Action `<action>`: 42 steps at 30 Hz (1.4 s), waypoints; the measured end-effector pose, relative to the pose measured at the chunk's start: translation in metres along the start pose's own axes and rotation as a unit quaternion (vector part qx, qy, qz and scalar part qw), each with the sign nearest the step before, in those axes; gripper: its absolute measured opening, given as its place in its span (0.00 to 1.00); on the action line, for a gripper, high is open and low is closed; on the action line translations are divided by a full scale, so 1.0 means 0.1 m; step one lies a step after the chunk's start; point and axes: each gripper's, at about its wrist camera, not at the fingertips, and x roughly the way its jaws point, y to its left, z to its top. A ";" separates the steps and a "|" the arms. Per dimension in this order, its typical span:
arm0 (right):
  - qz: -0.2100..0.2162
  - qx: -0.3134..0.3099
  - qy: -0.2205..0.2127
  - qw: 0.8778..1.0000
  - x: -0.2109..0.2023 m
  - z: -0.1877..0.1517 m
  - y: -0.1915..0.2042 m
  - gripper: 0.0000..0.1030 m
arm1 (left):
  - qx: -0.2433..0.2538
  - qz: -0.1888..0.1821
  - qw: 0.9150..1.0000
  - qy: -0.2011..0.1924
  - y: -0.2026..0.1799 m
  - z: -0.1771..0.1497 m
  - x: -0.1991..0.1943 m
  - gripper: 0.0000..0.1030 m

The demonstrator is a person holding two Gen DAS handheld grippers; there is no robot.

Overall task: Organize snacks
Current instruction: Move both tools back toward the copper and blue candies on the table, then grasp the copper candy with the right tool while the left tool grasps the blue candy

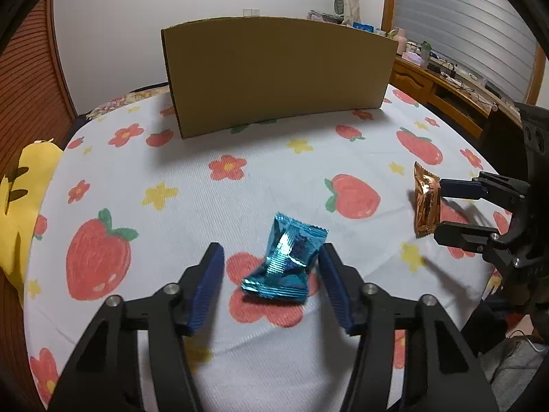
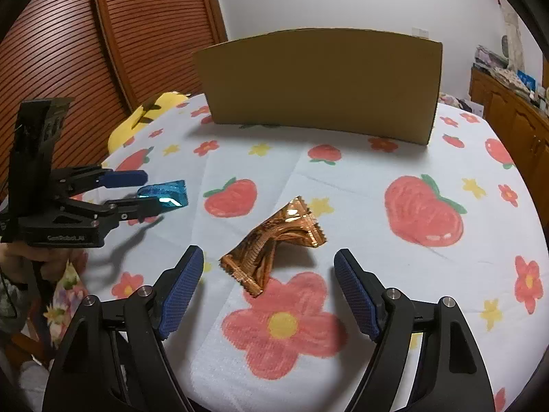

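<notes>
A blue foil snack packet [image 1: 286, 261] lies on the strawberry-print tablecloth between the open fingers of my left gripper [image 1: 271, 266]; the right pad sits close against it. It also shows in the right wrist view [image 2: 164, 194]. A copper foil snack packet [image 2: 274, 245] lies between the open fingers of my right gripper [image 2: 269, 267], touching neither pad. It also shows in the left wrist view [image 1: 425, 201], with the right gripper [image 1: 442, 206] around it. A brown cardboard box [image 1: 274, 75] stands at the far side of the table, also in the right wrist view [image 2: 322, 82].
The round table [image 1: 192, 178] has a white cloth with strawberries and flowers. A yellow cushion [image 1: 20, 199] lies at the left edge. A wooden slatted door [image 2: 103, 34] is at left; a wooden desk with clutter [image 1: 446, 79] is at right.
</notes>
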 end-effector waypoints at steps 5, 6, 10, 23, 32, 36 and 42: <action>0.005 0.002 0.004 1.000 0.04 0.01 0.02 0.77 | -0.005 -0.002 1.000 -0.006 0.01 -0.01 0.00 0.49; 0.005 0.002 0.004 1.000 0.04 0.01 0.03 0.77 | -0.007 -0.002 1.000 -0.007 0.01 -0.02 0.00 0.49; 0.007 0.004 0.004 1.000 0.07 0.03 0.04 0.76 | -0.005 0.002 1.000 -0.011 0.00 -0.02 0.00 0.47; -0.008 -0.004 0.009 1.000 0.18 0.08 0.11 0.72 | -0.021 -0.017 0.999 -0.020 0.02 -0.08 -0.07 0.31; -0.030 -0.005 0.006 1.000 0.22 0.12 0.09 0.42 | -0.051 -0.017 0.998 -0.037 0.13 -0.13 -0.20 0.31; -0.041 -0.007 0.006 0.999 0.21 0.11 0.06 0.25 | -0.041 0.000 0.998 -0.043 0.10 -0.15 -0.22 0.31; -0.028 0.022 -0.007 0.999 0.14 0.08 -0.06 0.20 | -0.041 -0.001 0.998 -0.046 0.07 -0.15 -0.24 0.31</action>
